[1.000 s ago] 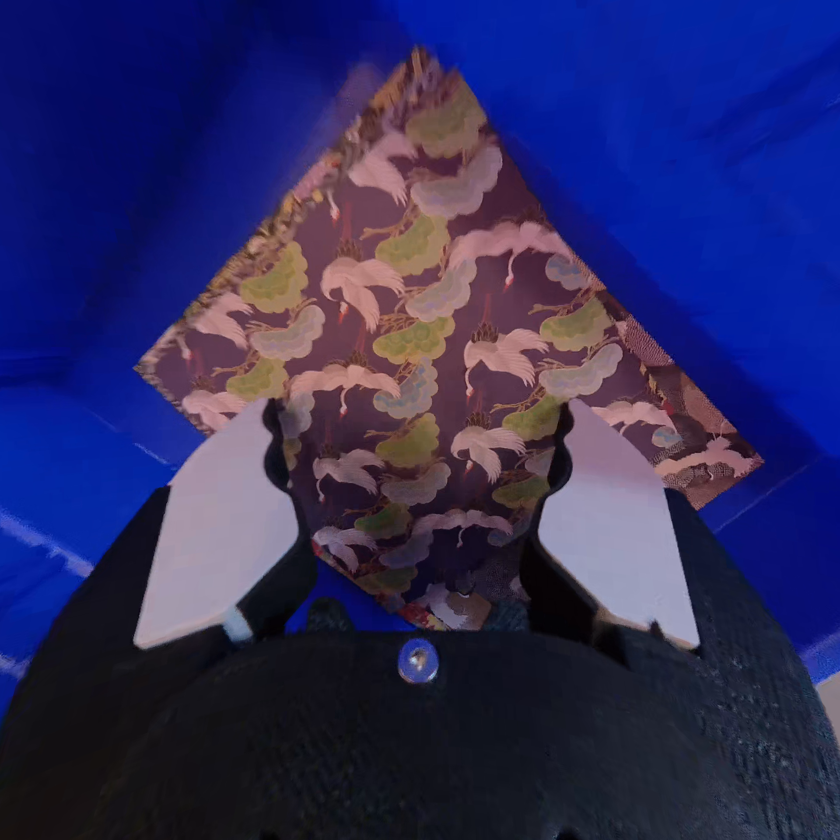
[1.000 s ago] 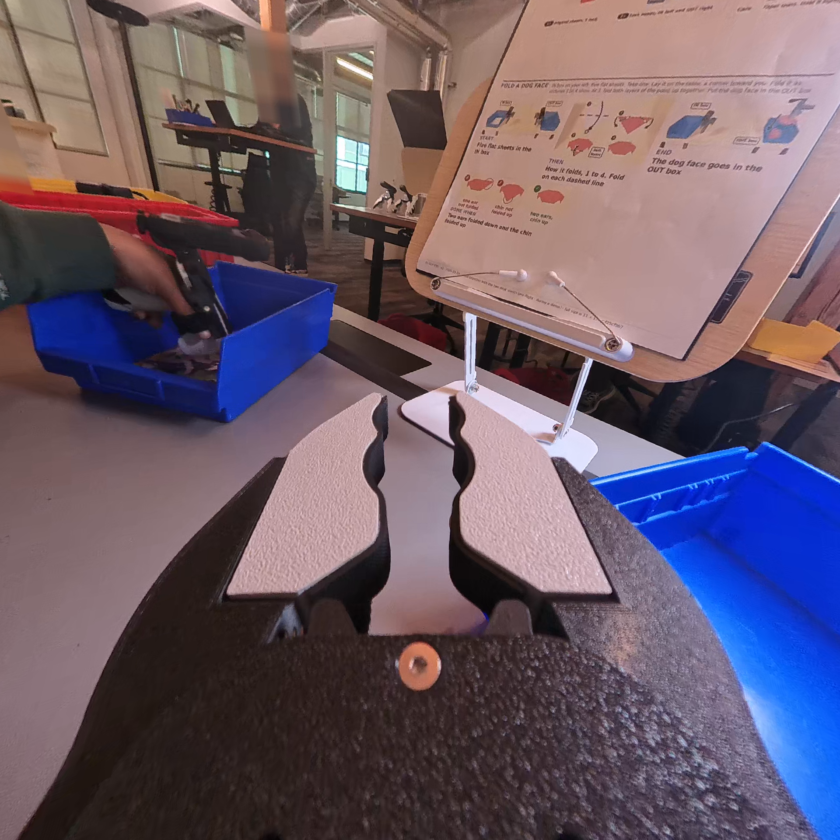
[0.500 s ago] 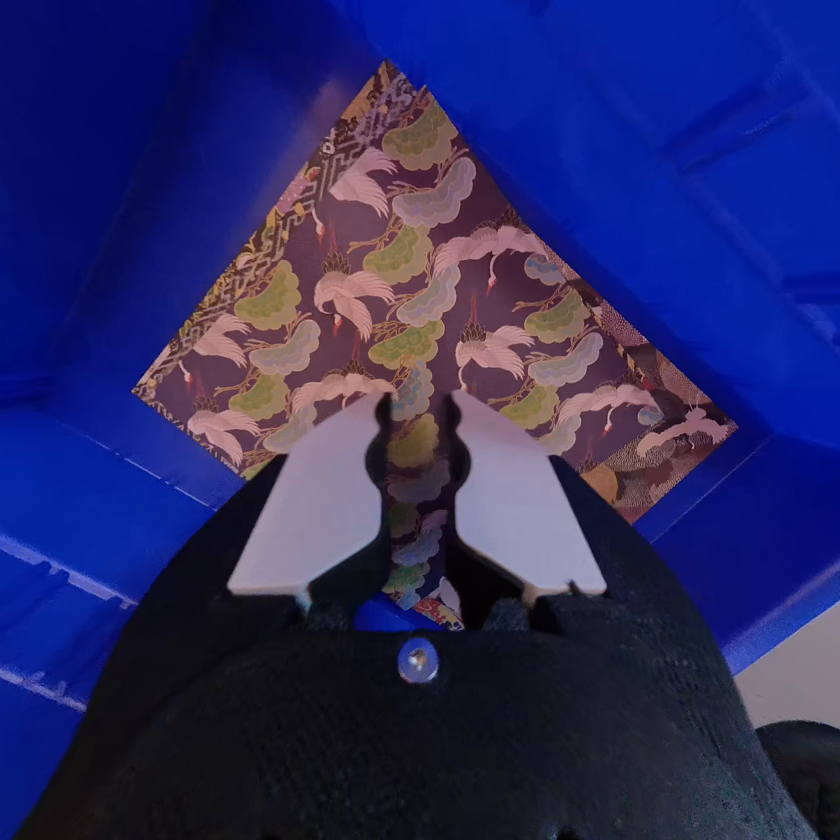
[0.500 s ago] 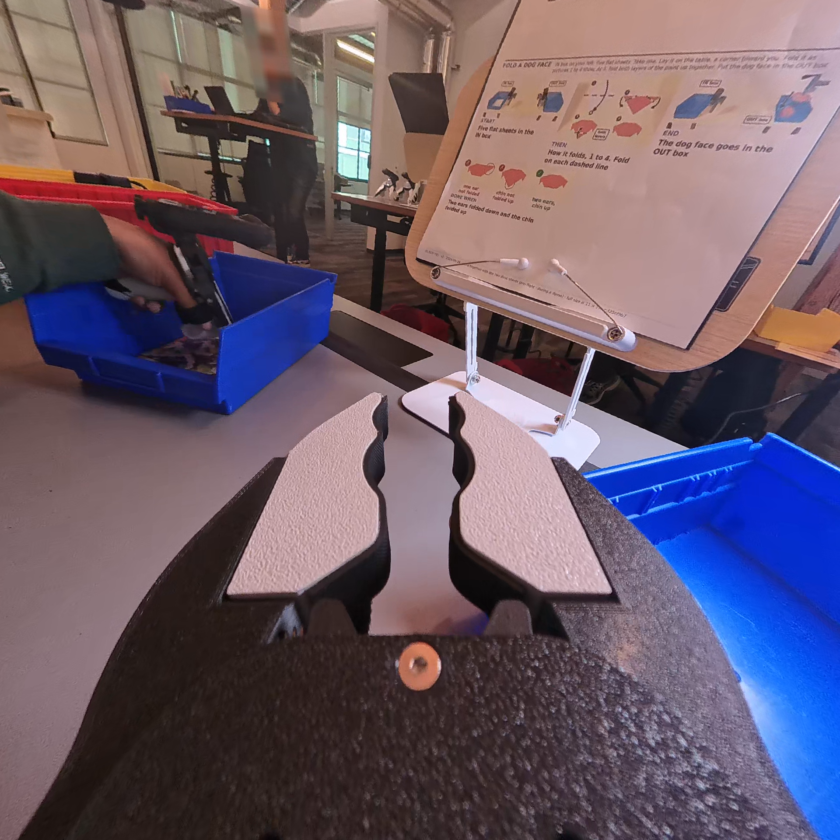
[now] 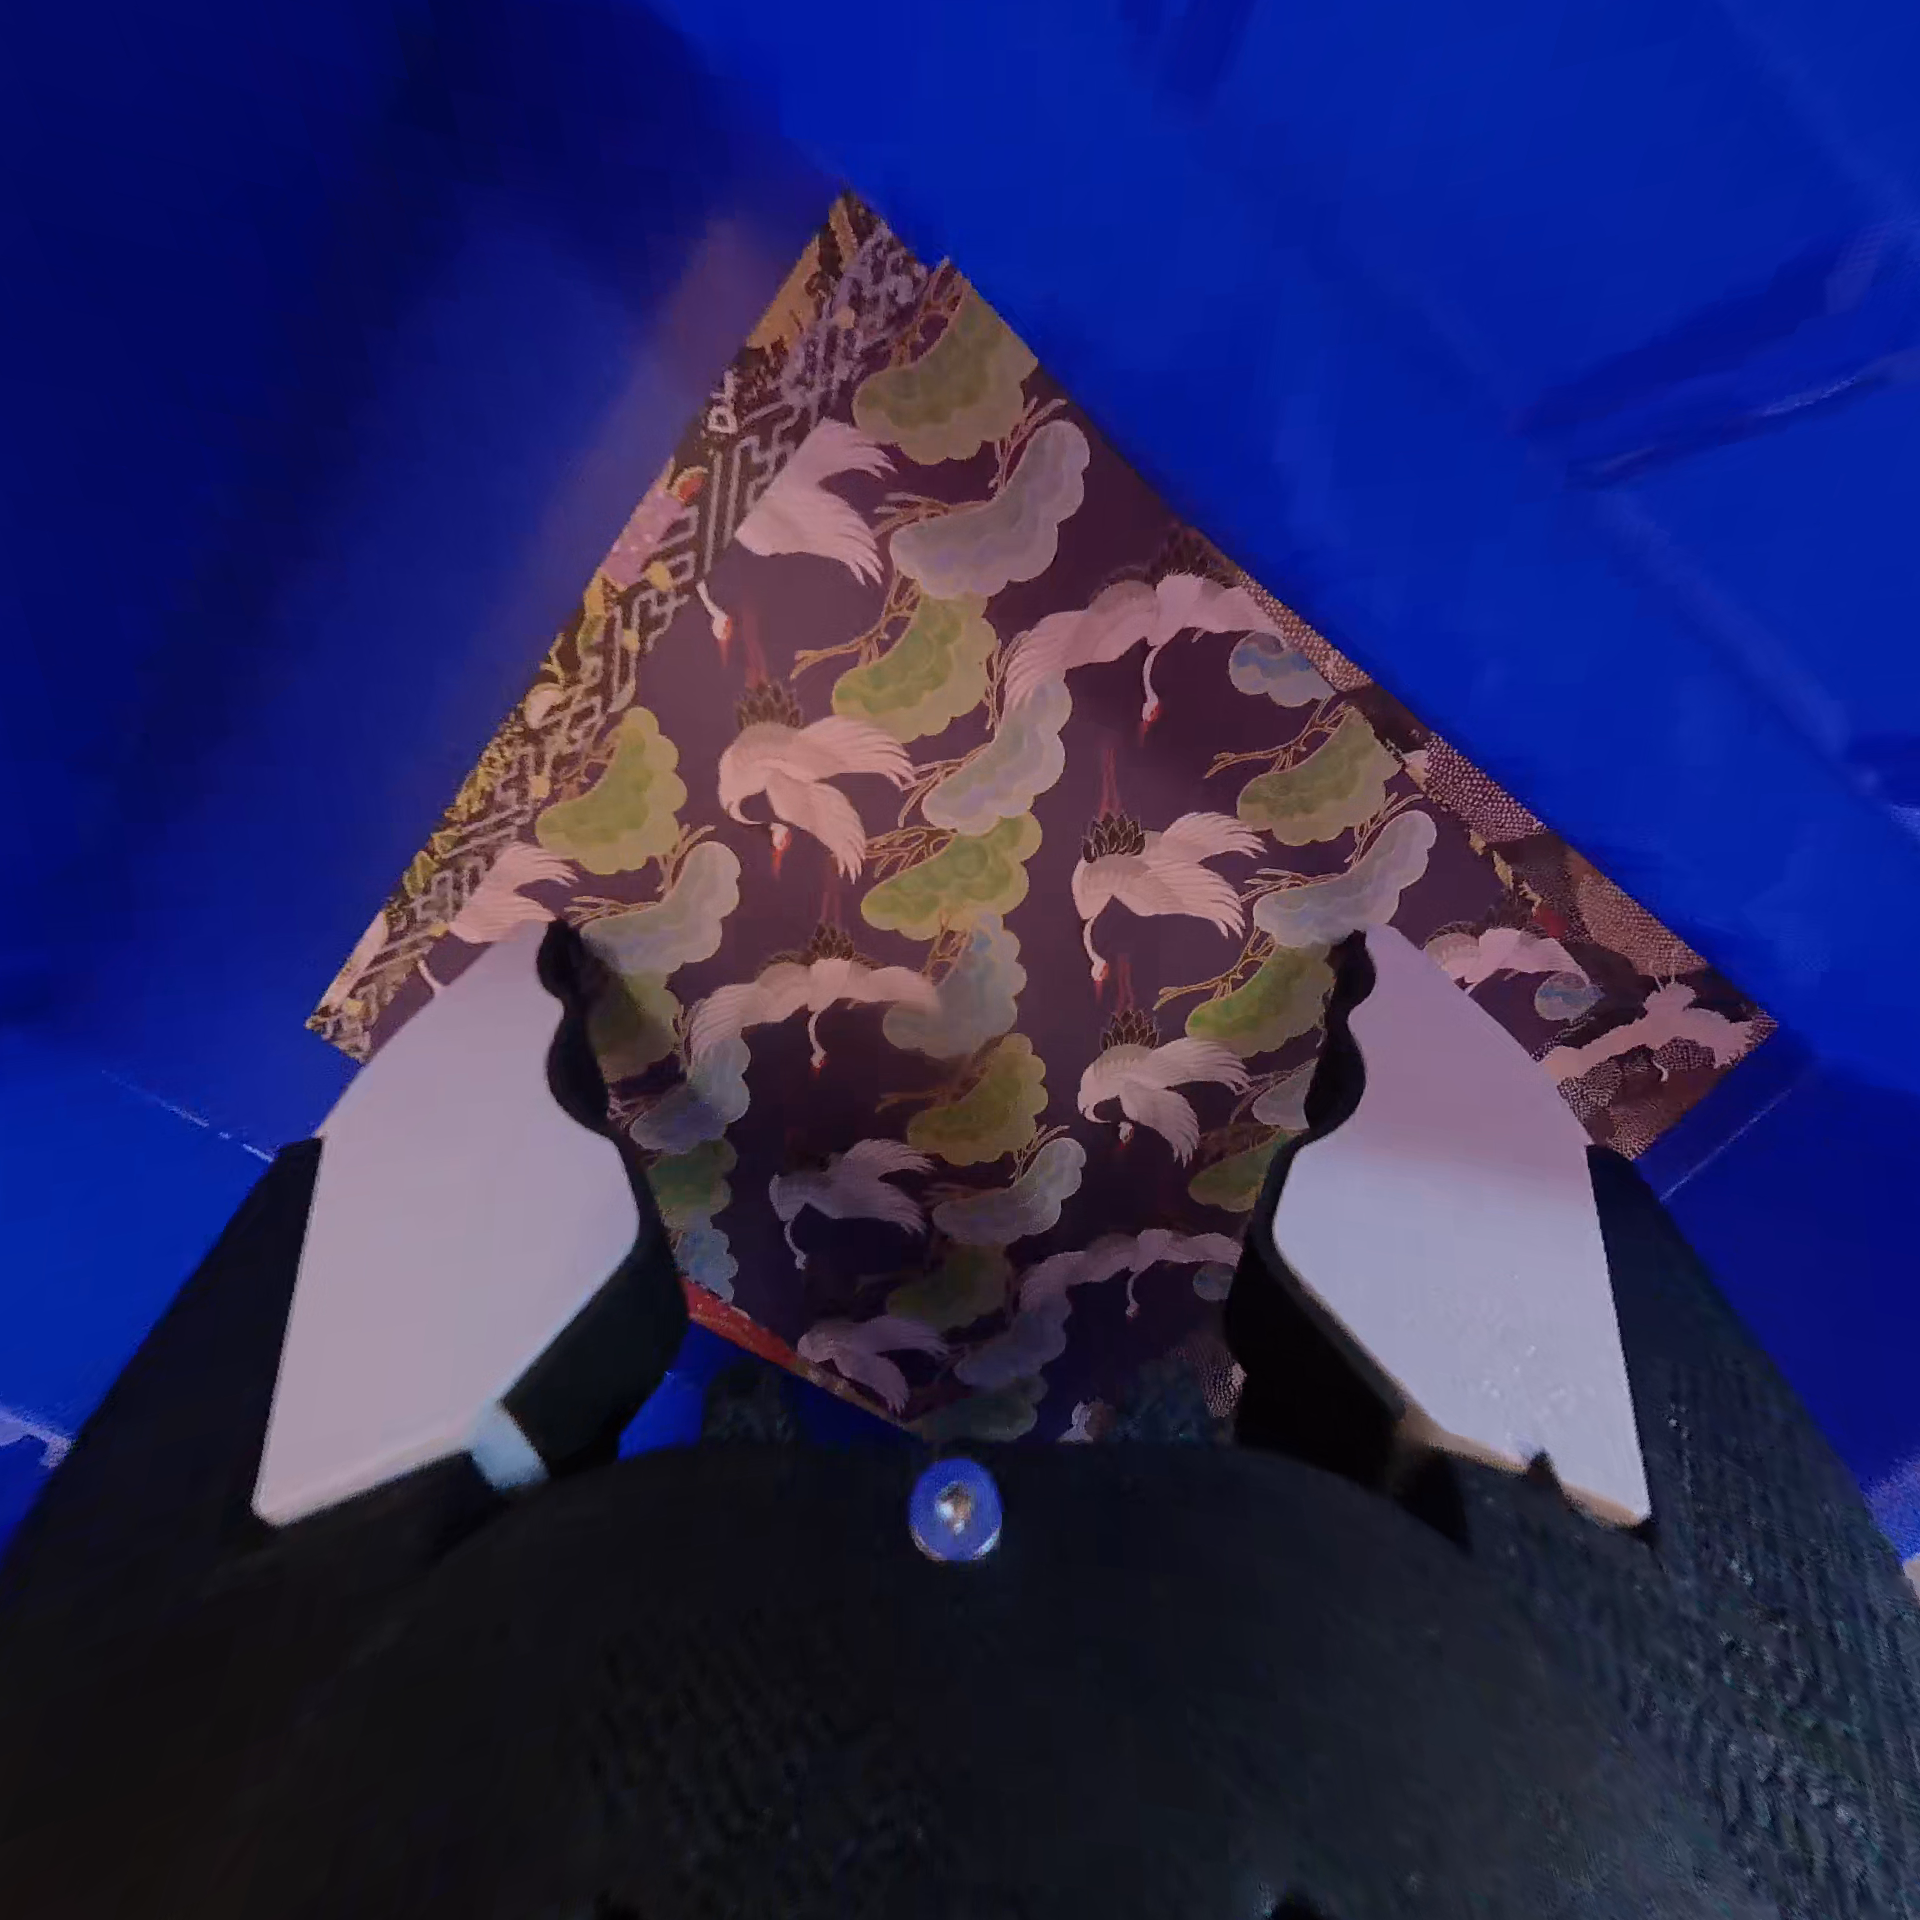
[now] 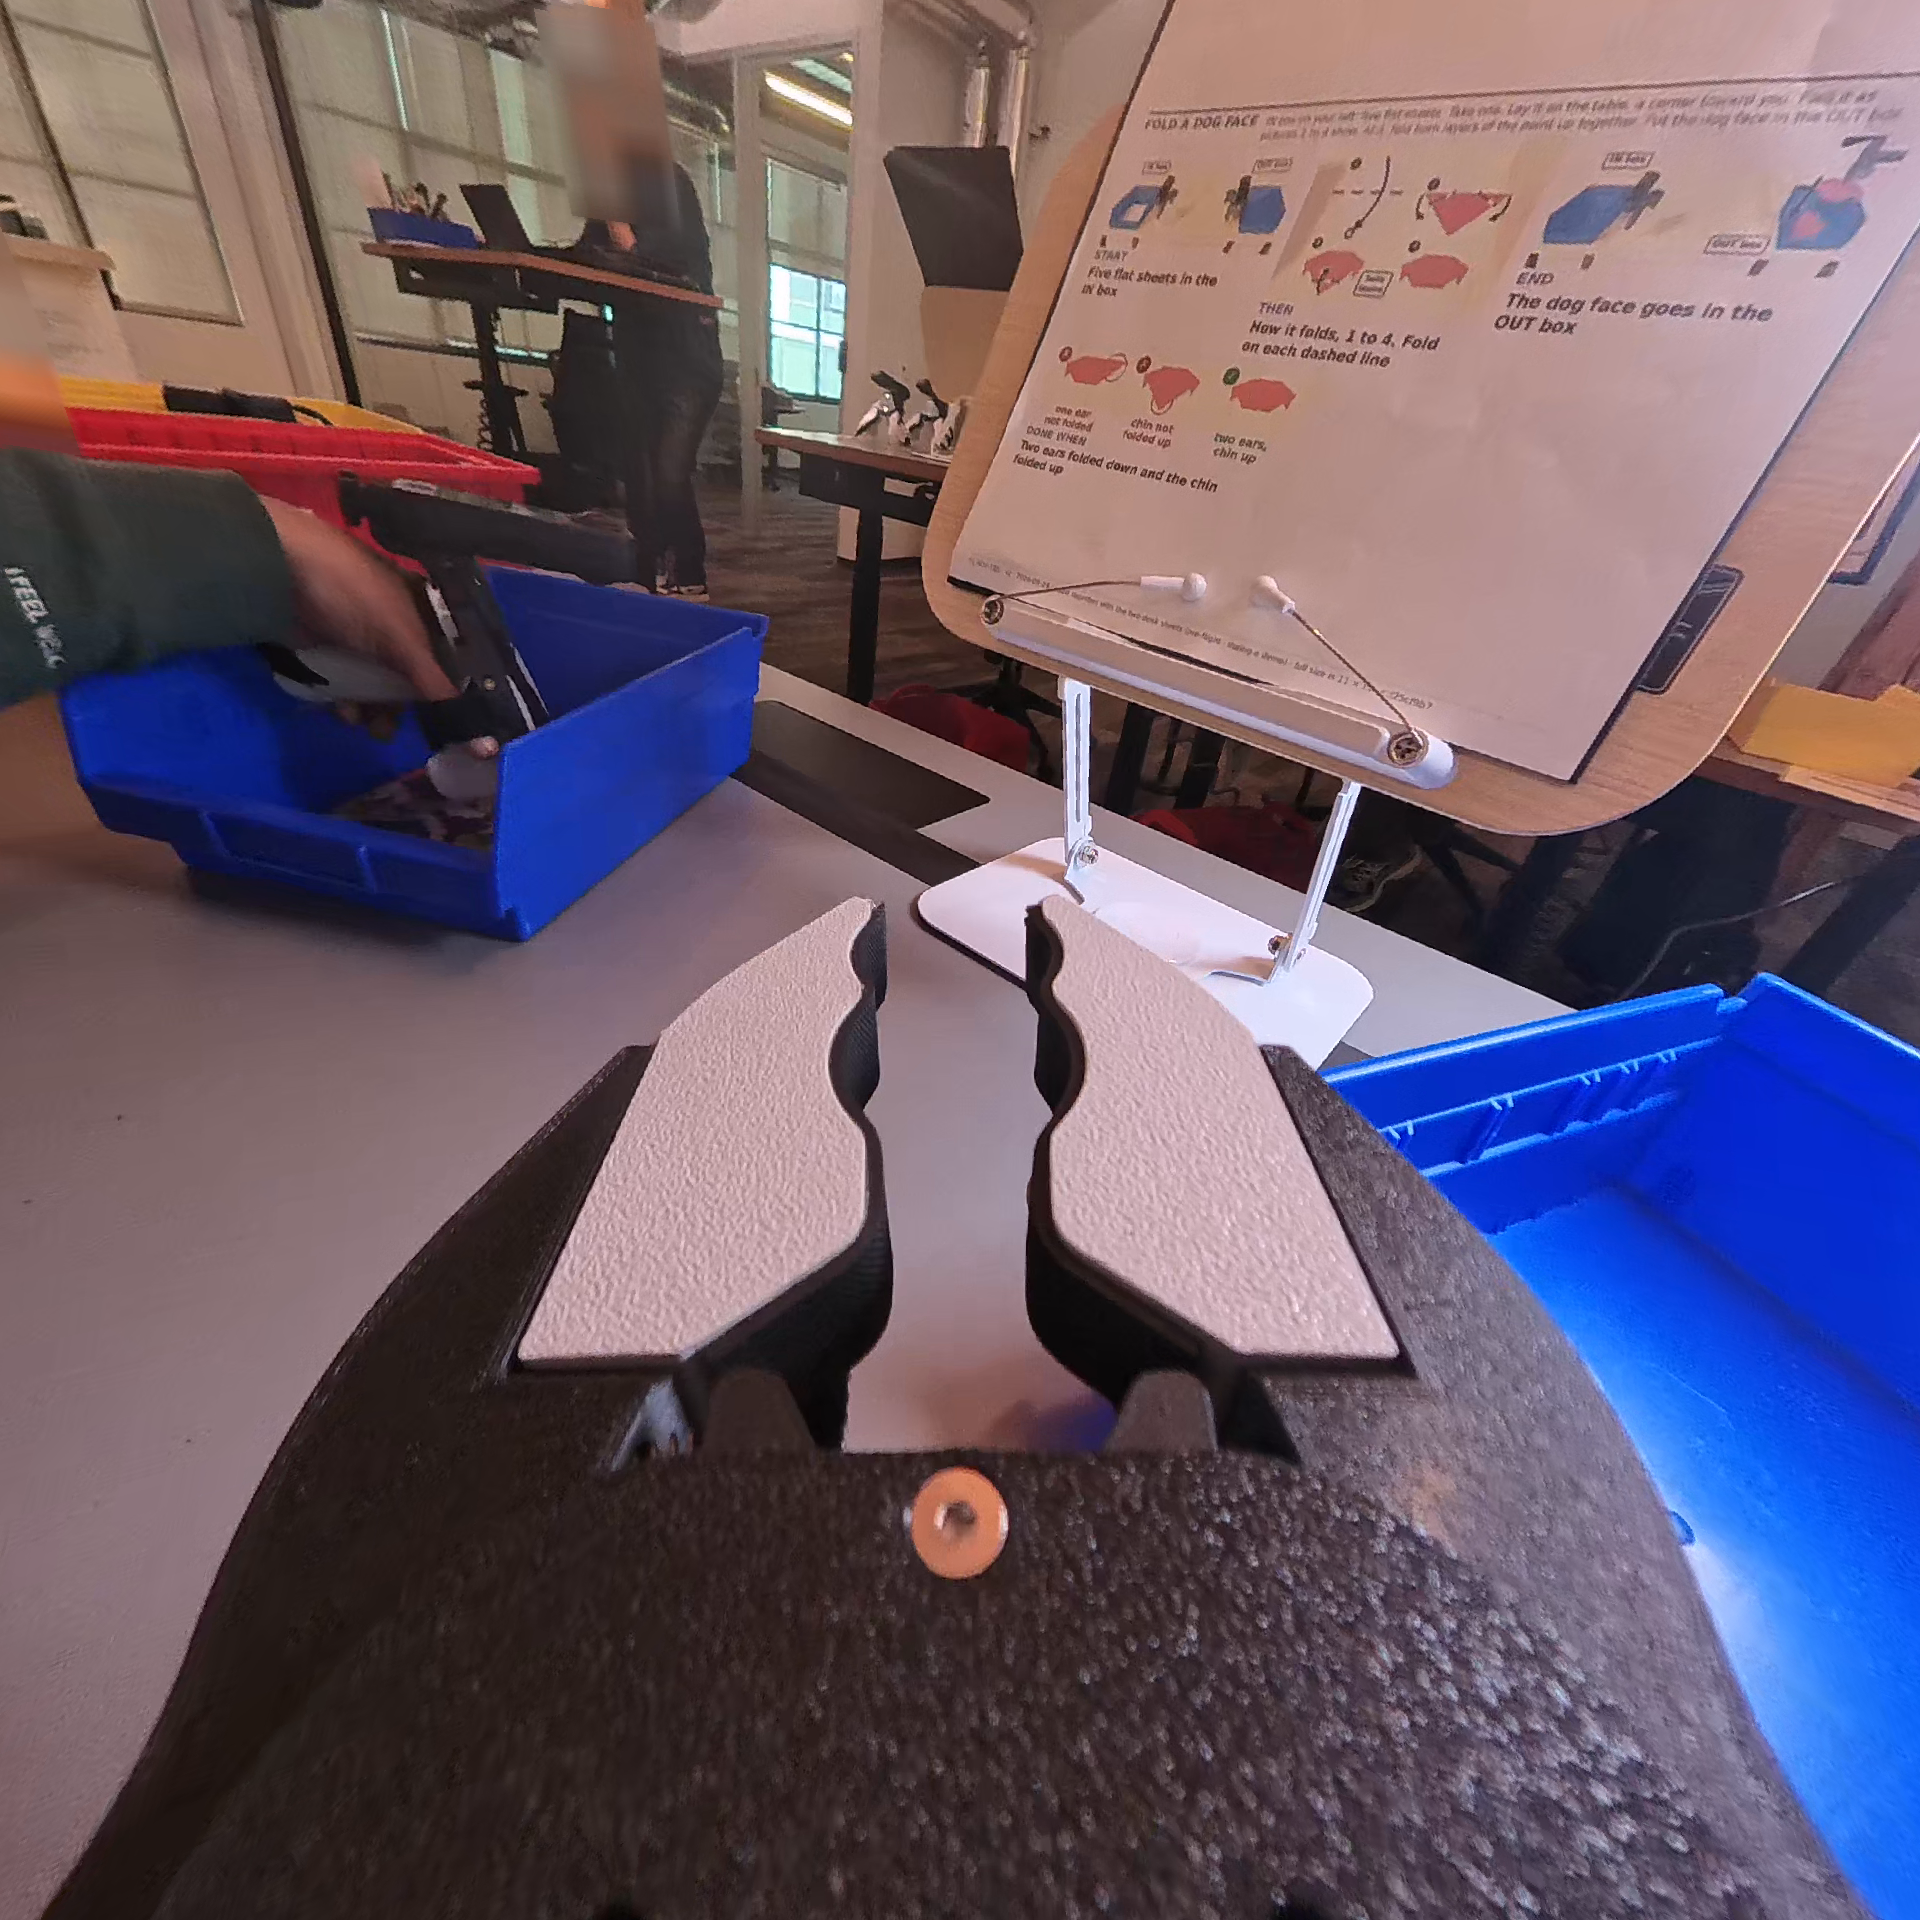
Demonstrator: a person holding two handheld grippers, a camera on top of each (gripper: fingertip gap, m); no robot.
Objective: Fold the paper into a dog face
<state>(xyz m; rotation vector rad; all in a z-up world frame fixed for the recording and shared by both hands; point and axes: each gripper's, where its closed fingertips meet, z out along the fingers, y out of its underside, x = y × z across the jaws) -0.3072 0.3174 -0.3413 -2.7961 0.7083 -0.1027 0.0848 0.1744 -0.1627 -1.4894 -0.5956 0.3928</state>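
Observation:
A stack of patterned paper sheets (image 5: 987, 779), the top one purple with white cranes and green clouds, lies corner-on in a blue bin (image 5: 312, 416). My left gripper (image 5: 956, 940) is open wide just above the top sheet, one finger on each side of its near corner, holding nothing. In the right wrist view this gripper (image 6: 468, 764) is held by a hand and reaches down into that bin (image 6: 623, 748) at the far left, with paper (image 6: 405, 805) under it. My right gripper (image 6: 956, 925) hovers over the grey table (image 6: 260, 1091), its fingers a small gap apart and empty.
A second blue bin (image 6: 1714, 1299) sits at the right beside my right gripper. An instruction board (image 6: 1455, 416) on a white stand (image 6: 1143, 935) is straight ahead. A red bin (image 6: 260, 452) is behind the left bin. A person stands at a desk far back.
My left gripper was open, closed almost fully over the paper's near corner half a second ago, and is open wide again with the sheet lying flat. My right gripper has barely moved.

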